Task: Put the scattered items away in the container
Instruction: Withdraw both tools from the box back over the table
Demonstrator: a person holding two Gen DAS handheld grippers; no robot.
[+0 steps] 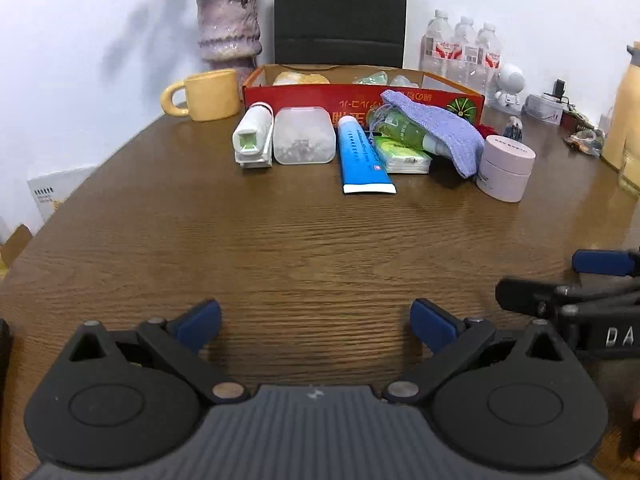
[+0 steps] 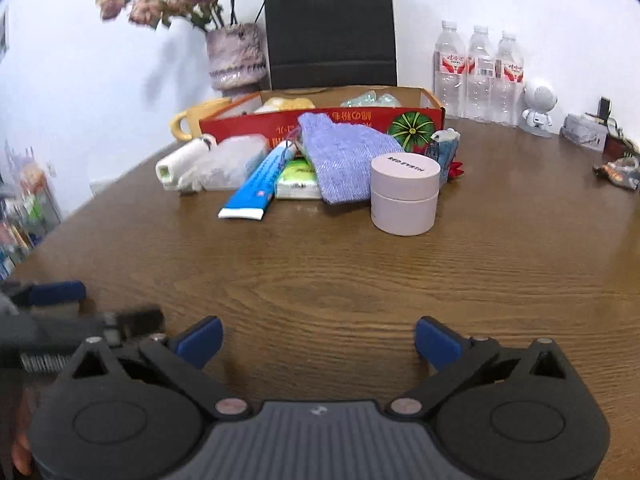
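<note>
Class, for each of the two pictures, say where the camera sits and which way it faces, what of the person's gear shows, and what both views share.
Left wrist view: on the left gripper, looking forward over the wooden table at the red cardboard box; its open fingers show, with the right gripper at the right edge.
Right wrist view: on the right gripper, facing the same way; its open fingers show, with the left gripper at the left edge.
Shared: box, blue tube, pink jar, purple cloth.

Pink jar, blue tube, red box
</note>
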